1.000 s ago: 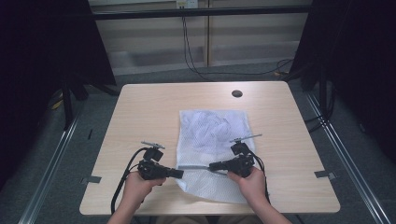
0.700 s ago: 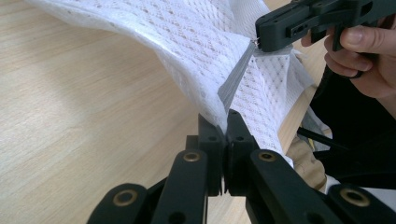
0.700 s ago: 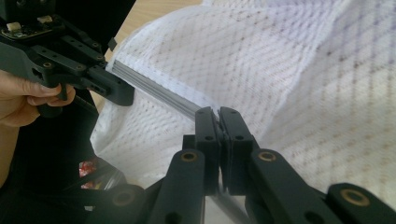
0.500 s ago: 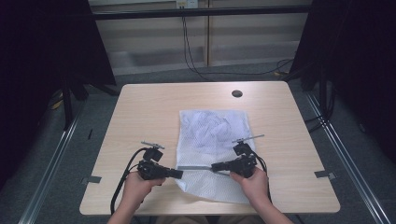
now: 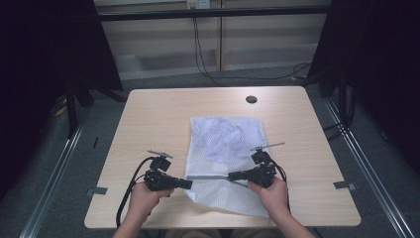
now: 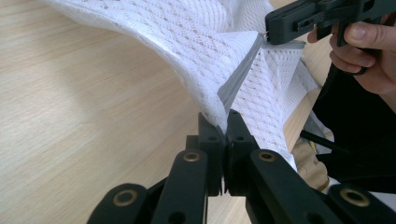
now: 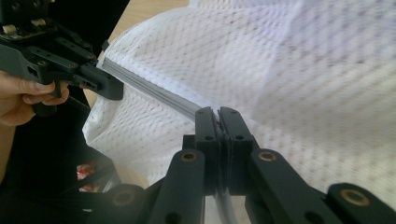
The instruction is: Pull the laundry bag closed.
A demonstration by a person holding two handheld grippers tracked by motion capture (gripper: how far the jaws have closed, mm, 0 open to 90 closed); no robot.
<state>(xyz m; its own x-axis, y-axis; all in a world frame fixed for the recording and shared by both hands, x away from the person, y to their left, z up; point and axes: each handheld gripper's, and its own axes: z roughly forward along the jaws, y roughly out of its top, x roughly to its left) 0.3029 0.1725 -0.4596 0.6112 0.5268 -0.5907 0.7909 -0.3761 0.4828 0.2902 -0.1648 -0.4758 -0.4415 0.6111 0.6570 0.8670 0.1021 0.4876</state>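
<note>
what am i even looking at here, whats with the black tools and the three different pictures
A person sits at a wooden table with a hand-held gripper in each hand. One picture looks down from above; the other two come from cameras riding on each gripper, looking along its black jaws. A white mesh laundry bag lies on the table. The left gripper and right gripper are each shut on the bag's grey zipper strip, lifting it taut between them.
</note>
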